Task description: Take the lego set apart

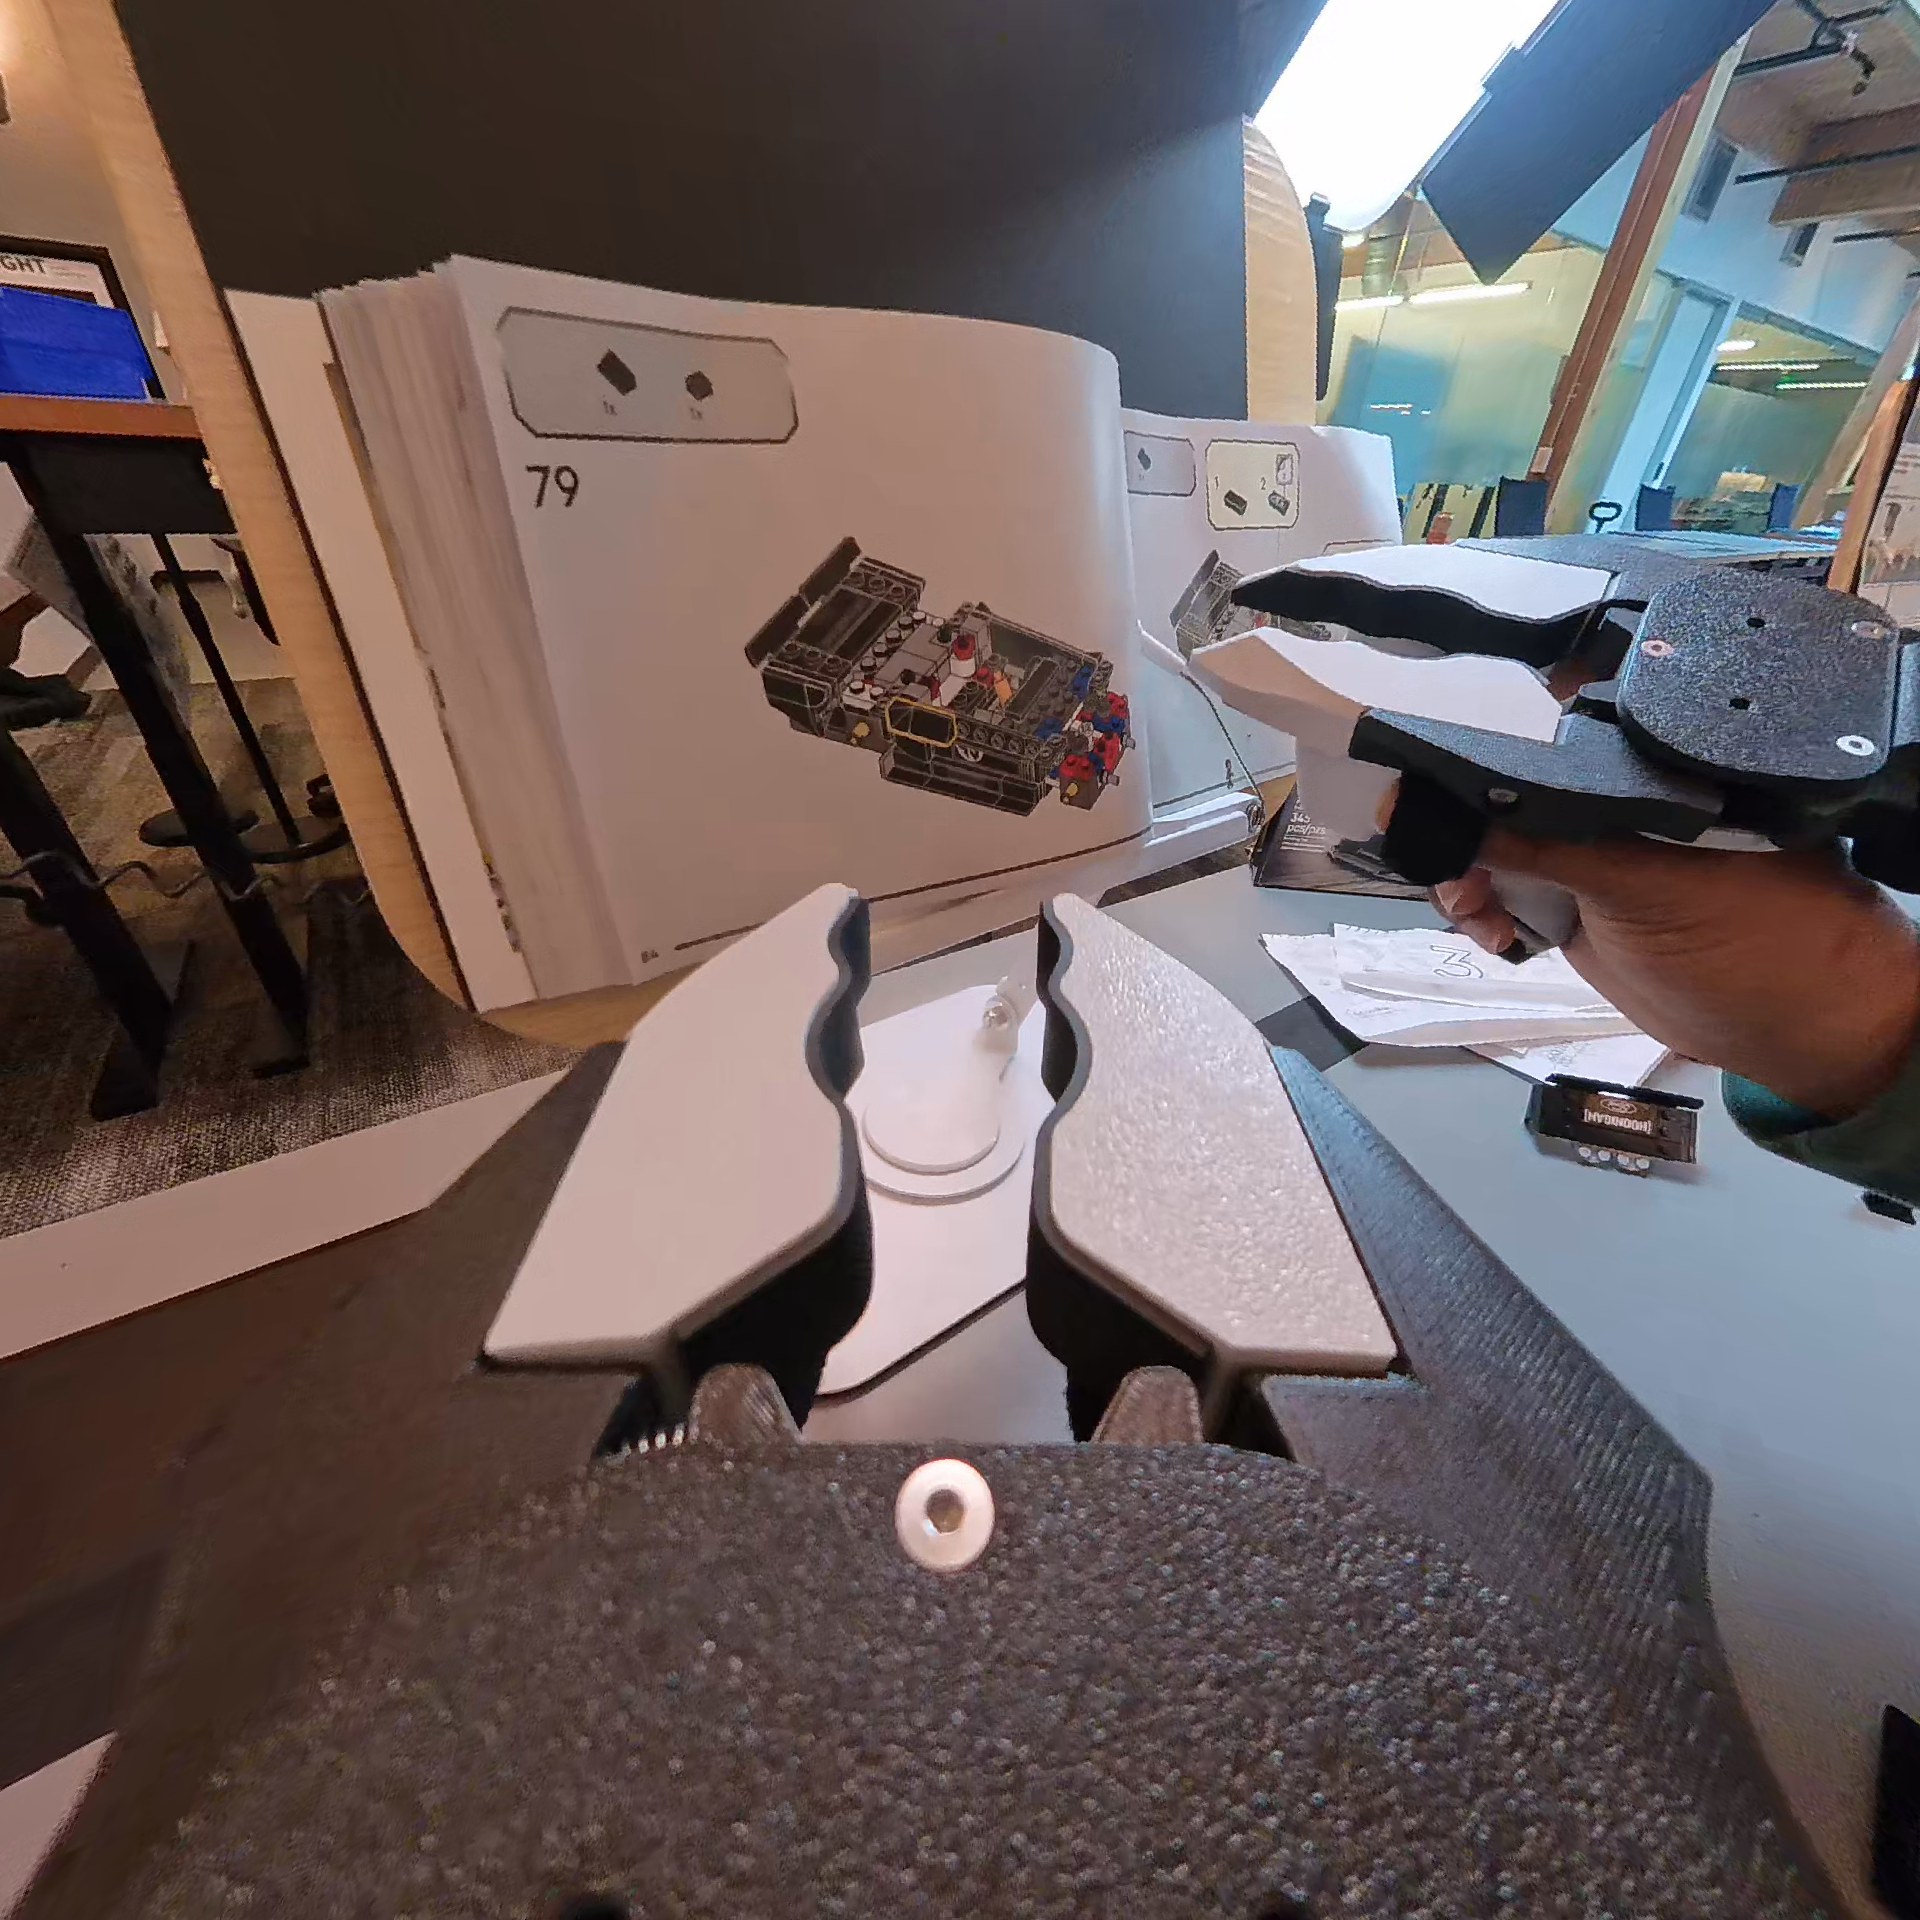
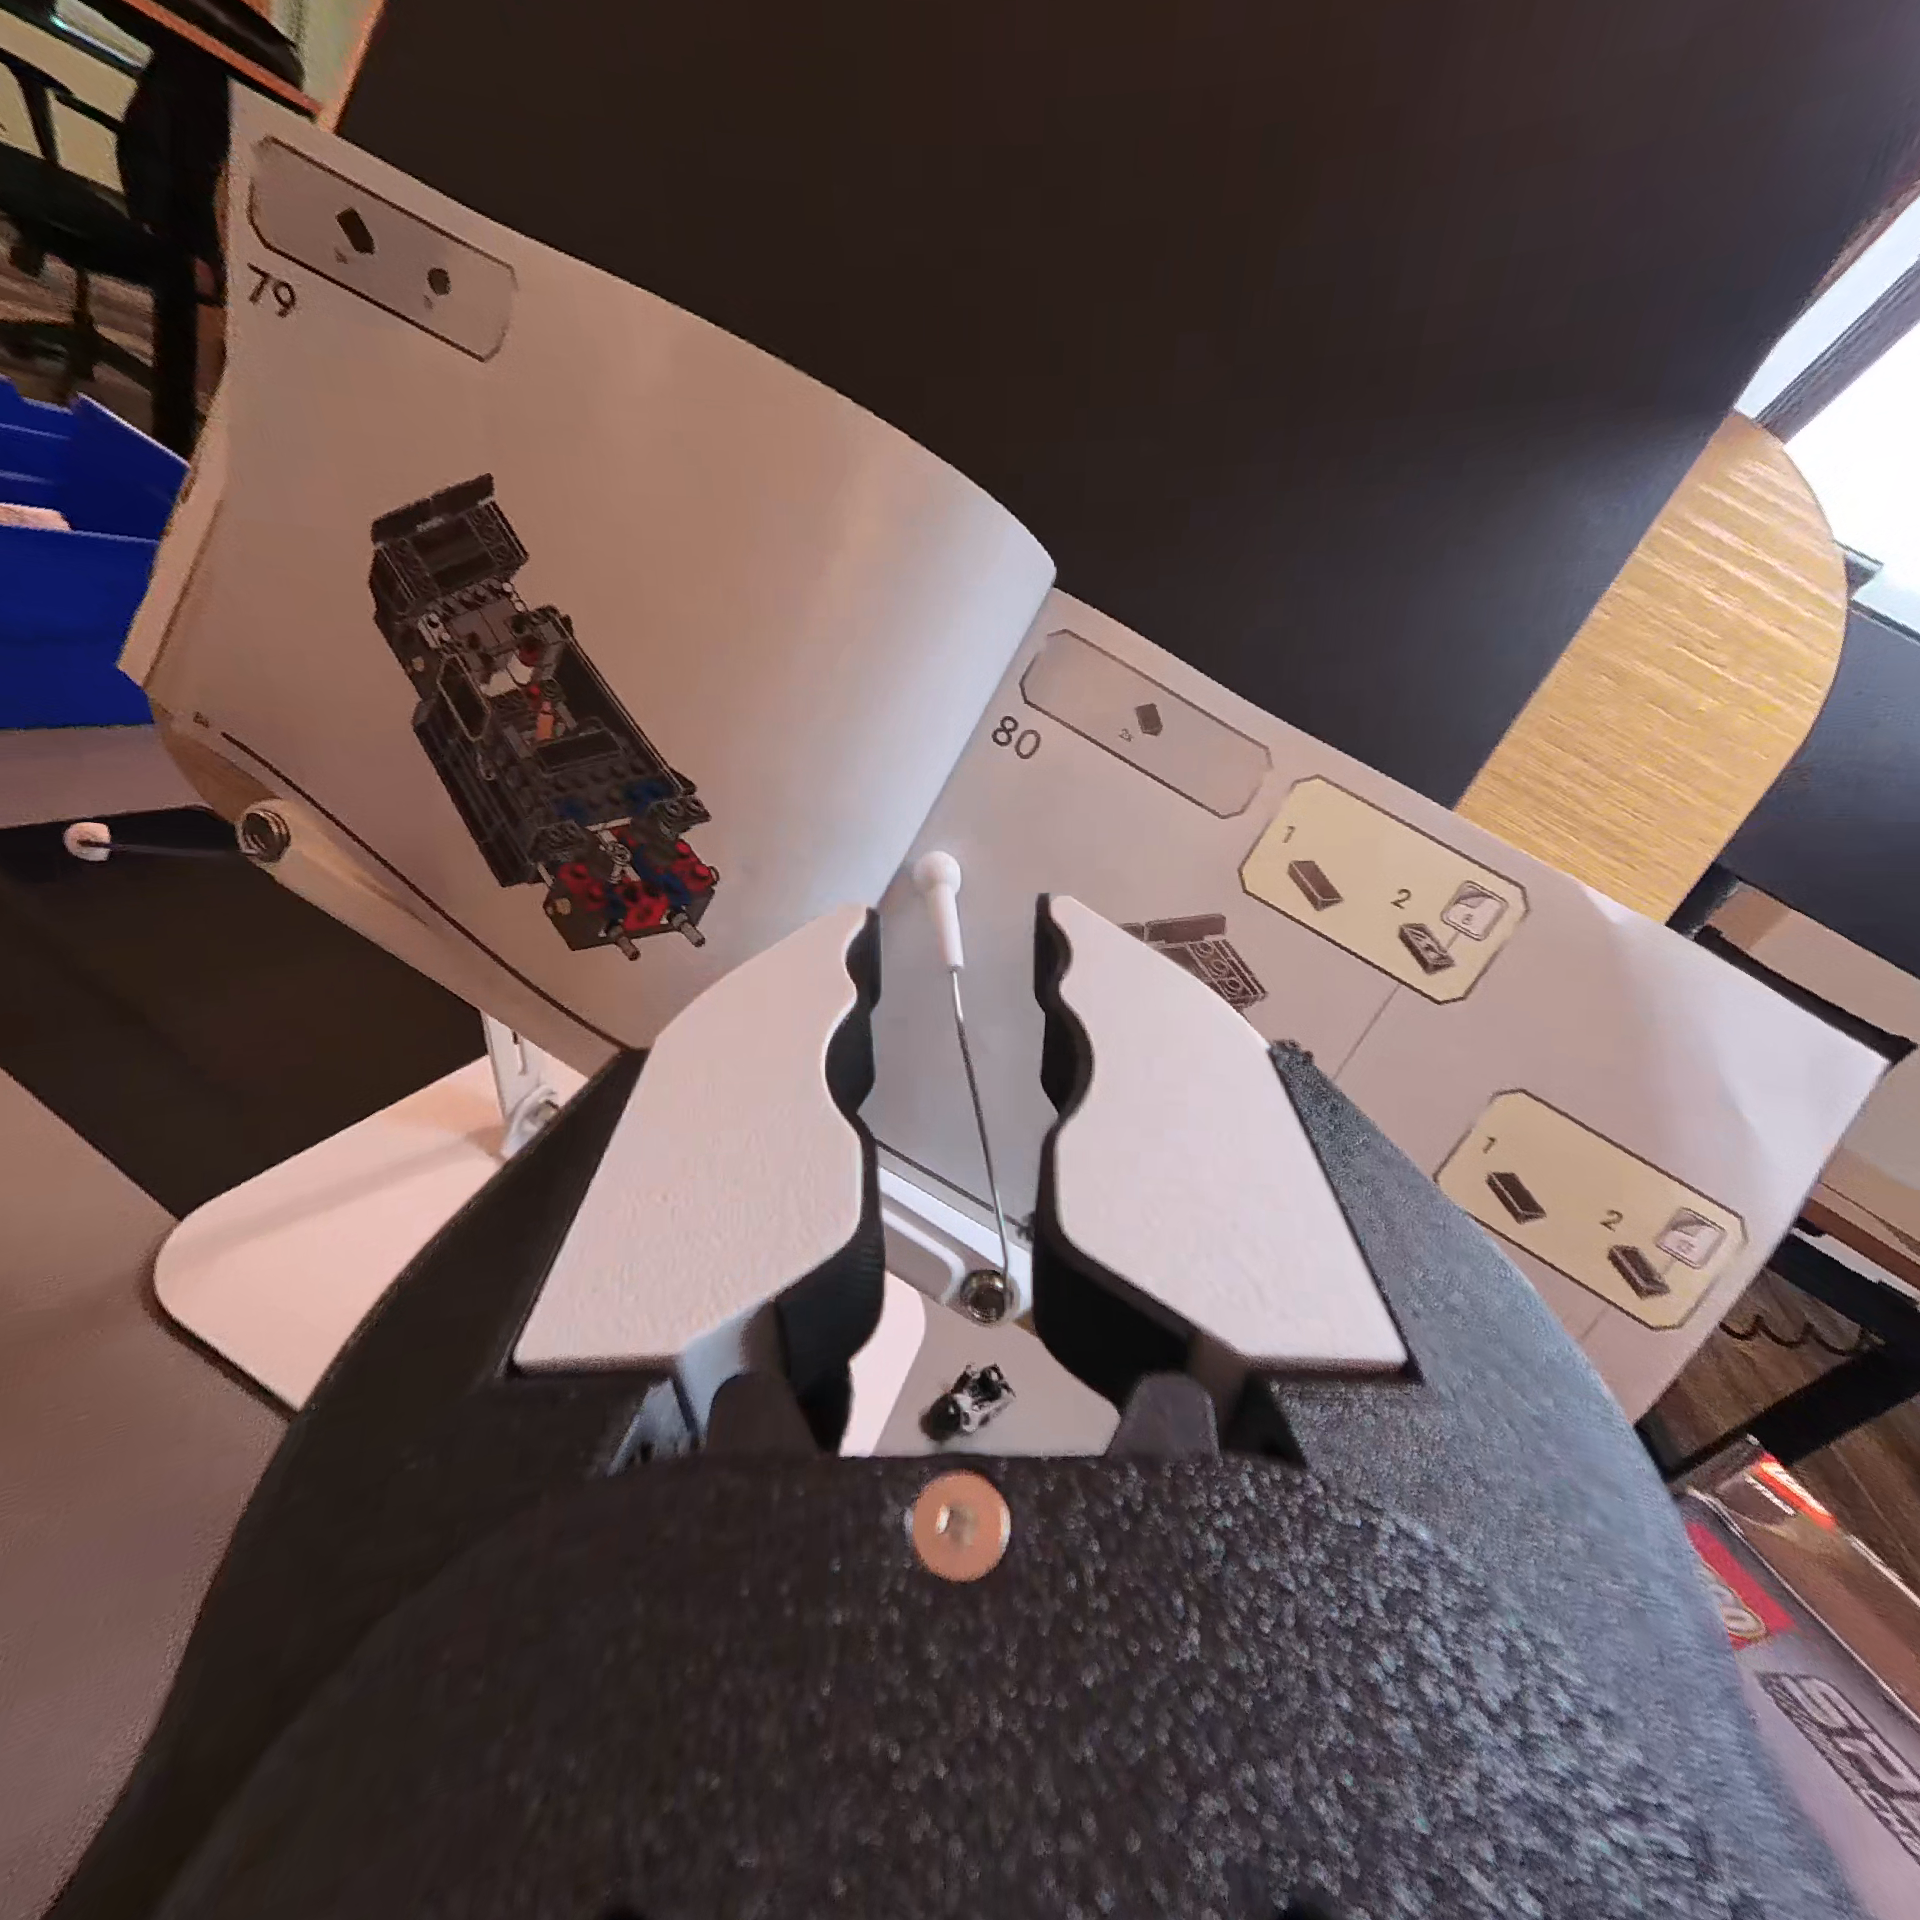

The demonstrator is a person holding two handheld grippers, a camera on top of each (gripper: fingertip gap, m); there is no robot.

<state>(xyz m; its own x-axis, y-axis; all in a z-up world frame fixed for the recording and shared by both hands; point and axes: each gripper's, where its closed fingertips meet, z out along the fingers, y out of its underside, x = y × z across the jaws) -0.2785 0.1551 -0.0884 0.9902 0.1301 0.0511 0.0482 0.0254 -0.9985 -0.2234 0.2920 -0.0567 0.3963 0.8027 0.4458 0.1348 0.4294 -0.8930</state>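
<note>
Both tongs are hanging parted, gripping nothing — the left tongs (image 1: 951, 914) and right tongs (image 2: 956, 914) facing the instruction booklet (image 1: 810, 582); a black lego piece (image 1: 1612, 1117), seemingly loose, is lying on the table (image 1: 1621, 1351) — right of the left tongs.

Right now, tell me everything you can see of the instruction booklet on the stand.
The instruction booklet is a thick white paper manual, standing open and nearly upright on a white stand on the grey table. Its left page bows outward, with a stack of page edges behind it; both pages carry printed drawings of a dark brick model and parts boxes. A thin wire page holder with a white tip rises in front of the right page. Neither claw touches it.
</note>
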